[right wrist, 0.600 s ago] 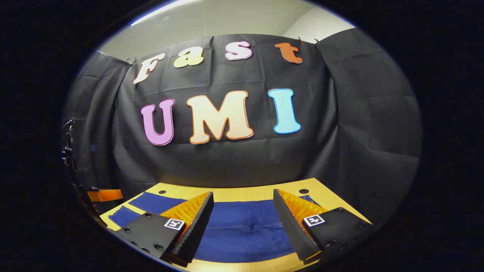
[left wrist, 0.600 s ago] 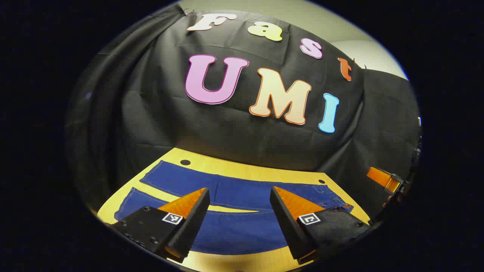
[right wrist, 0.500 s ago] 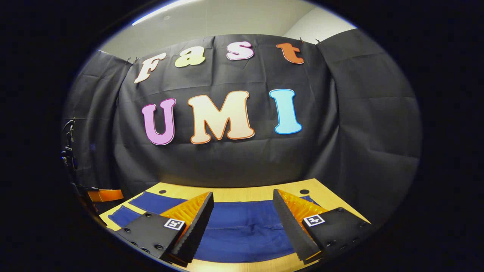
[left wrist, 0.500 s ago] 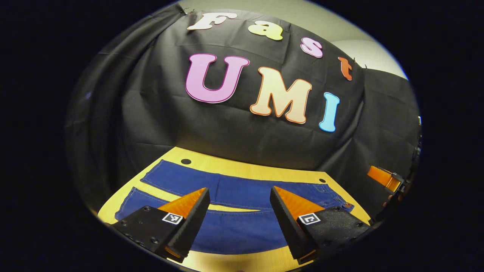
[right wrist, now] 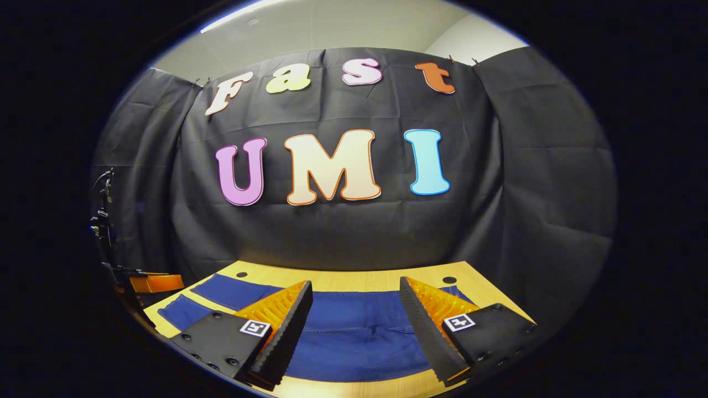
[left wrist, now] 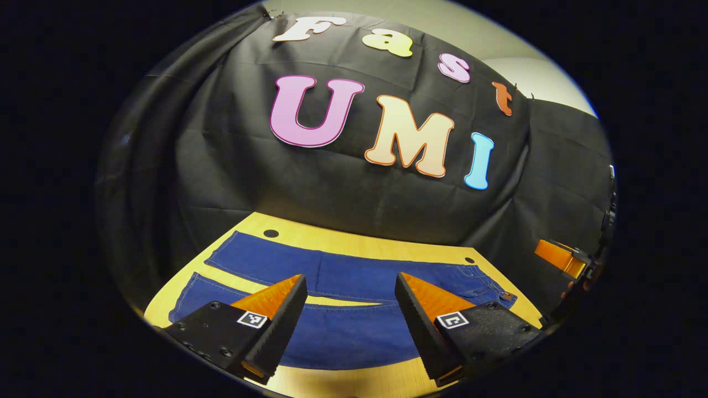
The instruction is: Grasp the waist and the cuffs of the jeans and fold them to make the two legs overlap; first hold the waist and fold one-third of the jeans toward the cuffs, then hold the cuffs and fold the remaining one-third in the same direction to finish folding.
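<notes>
Dark blue jeans [left wrist: 354,279] lie flat and unfolded on the wooden table [left wrist: 365,246], legs spread apart toward the left, waist at the right. In the left gripper view my left gripper [left wrist: 350,287] hovers open above the legs, nothing between its fingers. The right gripper view shows the jeans [right wrist: 354,337] from nearer the waist end, and my right gripper [right wrist: 355,296] stands open above them, holding nothing. The right gripper [left wrist: 561,257] also shows at the far right of the left gripper view; the left gripper [right wrist: 155,283] shows at the left of the right gripper view.
The table [right wrist: 354,278] has small round holes [left wrist: 271,233] near its back corners. The black cloth wall [right wrist: 343,237] hangs close behind the back edge. A bare strip of wood runs along the front edge.
Both views have shifted slightly: a little more of the table and jeans shows, and the wall sits a bit higher. Both grippers stay open.
</notes>
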